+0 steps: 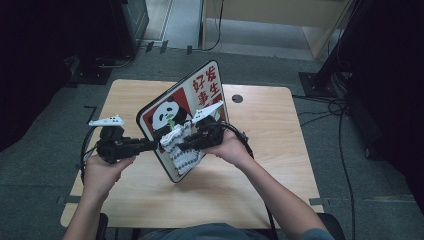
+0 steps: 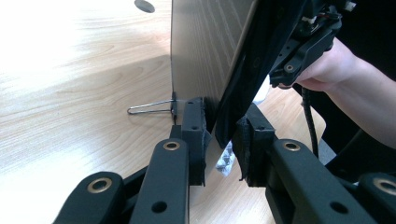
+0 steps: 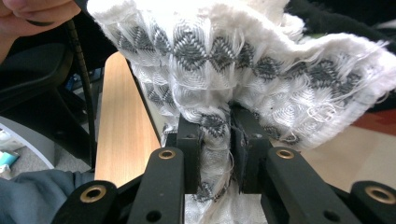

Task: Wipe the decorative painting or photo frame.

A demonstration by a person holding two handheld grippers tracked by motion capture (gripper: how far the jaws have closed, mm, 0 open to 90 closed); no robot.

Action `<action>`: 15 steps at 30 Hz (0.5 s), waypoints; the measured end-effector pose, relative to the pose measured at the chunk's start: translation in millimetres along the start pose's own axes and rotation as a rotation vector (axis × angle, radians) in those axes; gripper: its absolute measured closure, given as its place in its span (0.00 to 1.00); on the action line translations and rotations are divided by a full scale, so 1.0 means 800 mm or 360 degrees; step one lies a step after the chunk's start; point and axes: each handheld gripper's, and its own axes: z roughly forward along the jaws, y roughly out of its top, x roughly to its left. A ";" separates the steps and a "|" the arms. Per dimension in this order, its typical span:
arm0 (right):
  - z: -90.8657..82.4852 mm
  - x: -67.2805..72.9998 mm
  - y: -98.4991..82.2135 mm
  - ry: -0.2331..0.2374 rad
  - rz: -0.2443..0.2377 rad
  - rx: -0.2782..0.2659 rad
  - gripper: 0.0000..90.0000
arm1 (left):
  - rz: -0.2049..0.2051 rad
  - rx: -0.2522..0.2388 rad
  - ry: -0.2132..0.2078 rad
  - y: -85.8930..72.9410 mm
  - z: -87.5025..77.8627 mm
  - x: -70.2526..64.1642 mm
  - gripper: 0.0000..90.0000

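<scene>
Standing on edge at the frame's centre, the panda sign (image 1: 187, 107) sits clamped between the left gripper (image 2: 223, 135) jaws; the right gripper (image 3: 230, 135) jaws pinch a patterned cloth (image 3: 243, 60) against its face.

A panda-printed board (image 1: 182, 117) with red characters is held tilted on its lower edge on the table, clamped at its left edge by the left gripper (image 1: 152, 145). A white, grey-patterned cloth (image 1: 181, 145) is pinched in the right gripper (image 1: 186, 142) and pressed against the board's face.
</scene>
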 end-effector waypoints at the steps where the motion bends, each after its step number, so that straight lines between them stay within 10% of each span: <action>1: 0.001 0.000 -0.001 -0.0001 0.0002 -0.0003 0.85 | -0.0002 0.0000 -0.0001 0.000 0.000 0.000 0.84; 15: 0.010 -0.002 -0.020 -0.0001 0.0017 0.0008 0.85 | 0.0002 0.0001 0.0000 0.000 0.000 0.000 0.84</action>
